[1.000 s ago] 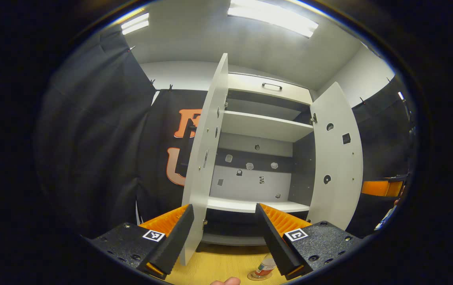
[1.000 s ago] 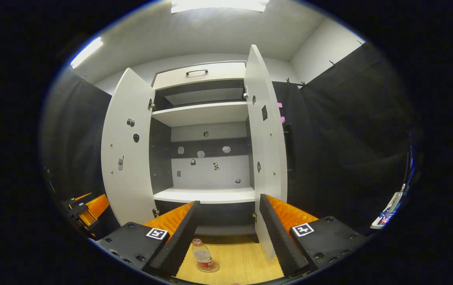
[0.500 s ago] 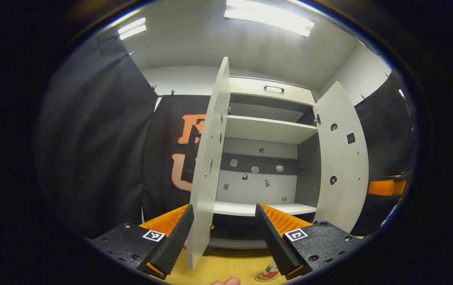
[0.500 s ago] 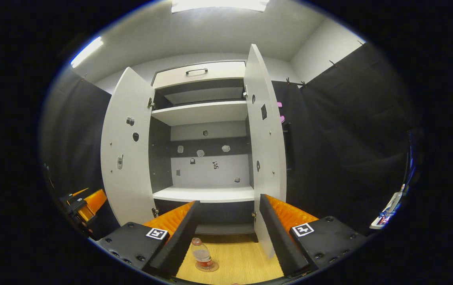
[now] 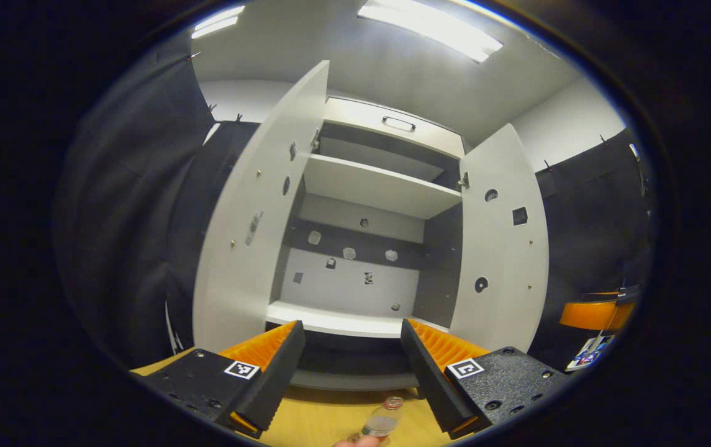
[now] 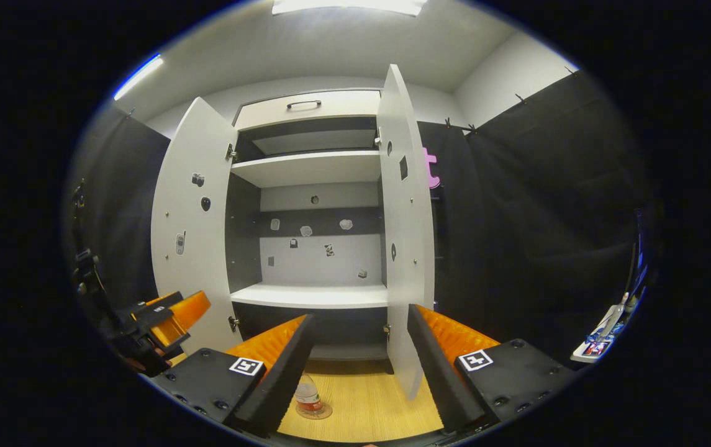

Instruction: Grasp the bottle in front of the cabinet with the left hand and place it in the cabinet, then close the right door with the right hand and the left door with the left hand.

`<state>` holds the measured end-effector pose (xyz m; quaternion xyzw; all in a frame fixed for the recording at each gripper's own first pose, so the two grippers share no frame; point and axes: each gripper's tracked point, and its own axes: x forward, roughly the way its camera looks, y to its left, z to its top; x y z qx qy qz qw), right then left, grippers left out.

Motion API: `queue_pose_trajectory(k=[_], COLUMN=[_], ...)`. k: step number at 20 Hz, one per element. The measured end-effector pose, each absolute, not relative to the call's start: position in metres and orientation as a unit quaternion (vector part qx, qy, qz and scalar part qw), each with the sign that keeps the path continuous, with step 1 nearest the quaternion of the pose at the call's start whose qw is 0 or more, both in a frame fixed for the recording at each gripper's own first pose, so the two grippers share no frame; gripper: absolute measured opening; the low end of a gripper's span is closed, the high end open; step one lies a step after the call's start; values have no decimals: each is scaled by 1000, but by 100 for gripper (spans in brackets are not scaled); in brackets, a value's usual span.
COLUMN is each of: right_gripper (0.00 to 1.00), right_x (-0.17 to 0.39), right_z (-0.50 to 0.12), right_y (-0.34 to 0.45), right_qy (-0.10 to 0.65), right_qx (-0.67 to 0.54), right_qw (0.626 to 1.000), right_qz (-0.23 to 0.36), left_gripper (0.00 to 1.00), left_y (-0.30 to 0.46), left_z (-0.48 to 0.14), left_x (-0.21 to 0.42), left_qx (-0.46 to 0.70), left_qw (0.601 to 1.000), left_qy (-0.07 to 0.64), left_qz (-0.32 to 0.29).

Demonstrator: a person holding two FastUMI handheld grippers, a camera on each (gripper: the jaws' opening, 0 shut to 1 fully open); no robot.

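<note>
A small clear bottle [image 5: 382, 421] with a red label [image 6: 308, 399] stands upright on the wooden floor in front of the white cabinet [image 5: 380, 186]. Both cabinet doors stand open: the left door [image 5: 249, 230] and the right door [image 5: 499, 242] in the left gripper view, and the left door [image 6: 190, 230] and right door [image 6: 406, 236] in the right gripper view. My left gripper [image 5: 353, 372] is open, with the bottle low between its fingers and farther off. My right gripper [image 6: 355, 366] is open and holds nothing. The left gripper [image 6: 163, 320] also shows at the lower left of the right gripper view.
Inside the cabinet are a lower shelf [image 6: 312, 297] and an upper shelf [image 6: 308, 169], with a drawer and handle [image 6: 303, 103] on top. Black cloth walls flank the cabinet. Part of a finger [image 5: 358, 441] shows at the bottom edge of the left gripper view.
The left gripper has swung so the cabinet's left door now faces it more broadly and the bottle sits between its fingers. The right gripper has drifted slightly; the left gripper looms larger in its view.
</note>
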<state>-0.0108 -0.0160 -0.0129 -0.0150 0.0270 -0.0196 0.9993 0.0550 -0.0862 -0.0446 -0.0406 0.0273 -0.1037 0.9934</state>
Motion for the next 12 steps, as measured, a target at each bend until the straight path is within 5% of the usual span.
queue_pose_trajectory(k=[6,12], right_gripper=[98,98], right_x=[-21,-28], right_z=[-13,-25], right_y=[-31,-43], right_qy=[30,52], right_qx=[-23,-37], right_qw=[998,997], right_qz=[-42,-53], left_gripper=[95,95], left_y=[-153,-158], left_z=[-150,-255], left_x=[71,77], left_qx=[-33,6], left_qw=[982,978], left_qy=[92,151], left_qz=[-161,-146])
